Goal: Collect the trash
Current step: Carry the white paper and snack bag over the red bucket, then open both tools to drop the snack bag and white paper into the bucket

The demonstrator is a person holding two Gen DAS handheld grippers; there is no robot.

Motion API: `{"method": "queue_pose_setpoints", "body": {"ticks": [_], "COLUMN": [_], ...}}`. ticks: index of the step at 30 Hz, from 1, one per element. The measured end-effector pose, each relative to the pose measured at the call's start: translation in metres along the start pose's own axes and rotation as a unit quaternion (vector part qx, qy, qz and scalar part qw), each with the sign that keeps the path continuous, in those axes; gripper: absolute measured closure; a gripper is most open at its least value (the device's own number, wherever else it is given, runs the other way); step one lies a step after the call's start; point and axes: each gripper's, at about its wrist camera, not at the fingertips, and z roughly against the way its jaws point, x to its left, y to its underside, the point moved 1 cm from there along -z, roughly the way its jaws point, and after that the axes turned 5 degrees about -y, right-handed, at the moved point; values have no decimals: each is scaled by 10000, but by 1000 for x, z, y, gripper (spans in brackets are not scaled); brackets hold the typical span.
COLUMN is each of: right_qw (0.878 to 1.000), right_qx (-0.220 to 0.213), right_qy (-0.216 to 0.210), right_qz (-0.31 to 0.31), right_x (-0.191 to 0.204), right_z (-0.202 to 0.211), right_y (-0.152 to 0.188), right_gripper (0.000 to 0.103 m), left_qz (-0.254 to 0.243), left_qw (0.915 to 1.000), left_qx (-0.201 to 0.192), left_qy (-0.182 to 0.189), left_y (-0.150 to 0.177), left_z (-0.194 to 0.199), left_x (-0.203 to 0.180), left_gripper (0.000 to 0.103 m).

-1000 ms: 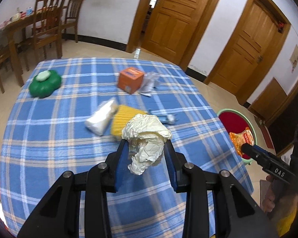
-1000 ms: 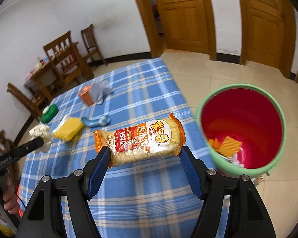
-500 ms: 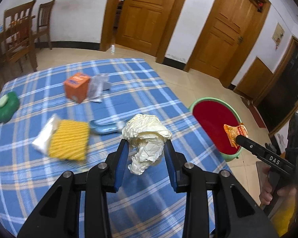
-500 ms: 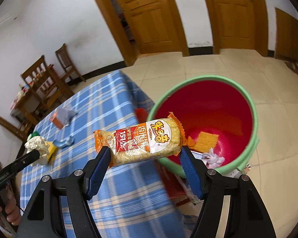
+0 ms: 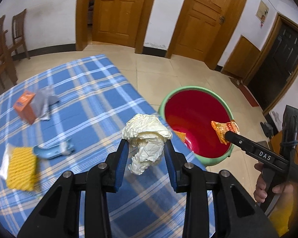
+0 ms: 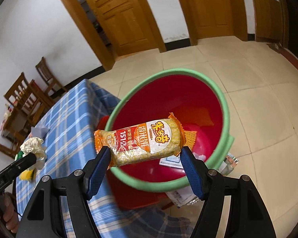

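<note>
My left gripper (image 5: 146,152) is shut on a crumpled cream paper ball (image 5: 147,136) above the blue plaid table's right edge. My right gripper (image 6: 146,156) is shut on an orange rice-cracker packet (image 6: 141,141) and holds it over the near rim of the red bin with a green rim (image 6: 226,119). The bin (image 5: 163,103) stands on the floor beside the table. In the left wrist view the right gripper (image 5: 226,135) holds the packet (image 5: 224,128) over the bin. The paper ball also shows in the right wrist view (image 6: 32,148).
On the table (image 5: 101,91) lie a yellow ridged pack (image 5: 20,171), a blue object (image 5: 52,151), an orange box (image 5: 24,107) and grey wrapping (image 5: 43,101). Trash lies inside the bin (image 6: 190,136). Wooden chairs (image 6: 31,99) and doors (image 5: 119,10) stand behind.
Both grippers swung right toward the bin with their loads. The packet went from above the table to above the bin's rim; the paper ball now hangs near the table's right edge.
</note>
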Motion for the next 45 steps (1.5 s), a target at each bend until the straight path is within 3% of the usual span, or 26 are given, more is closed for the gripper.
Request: {"method": "queue_pose_setpoints", "body": {"ticks": [10, 30, 32, 35, 45], "right_qw": [9994, 9981, 9980, 9979, 9978], "right_qx": [-32, -303, -312, -320, -338], "right_qy": [6, -55, -61, -56, -93], "right_qz": [-338, -538, -555, -569, -556], "right_x": [-30, -49, -51, -52, -47], "right_z": [-5, 10, 12, 14, 18], "right_y": [-7, -11, -10, -10, -9], "right_gripper": [29, 29, 29, 29, 29], "left_qz": [-390, -900, -891, -853, -697], "left_qw": [9989, 9938, 9940, 9943, 9956], "left_qx": [204, 481, 462, 455, 415], "left_qy": [162, 433, 436, 455, 474], "left_y": [-11, -20, -22, -23, -22], "left_z": [-31, -73, -74, -75, -66], "left_x": [-38, -92, -93, -93, -87], "left_gripper": [66, 66, 56, 50, 46]}}
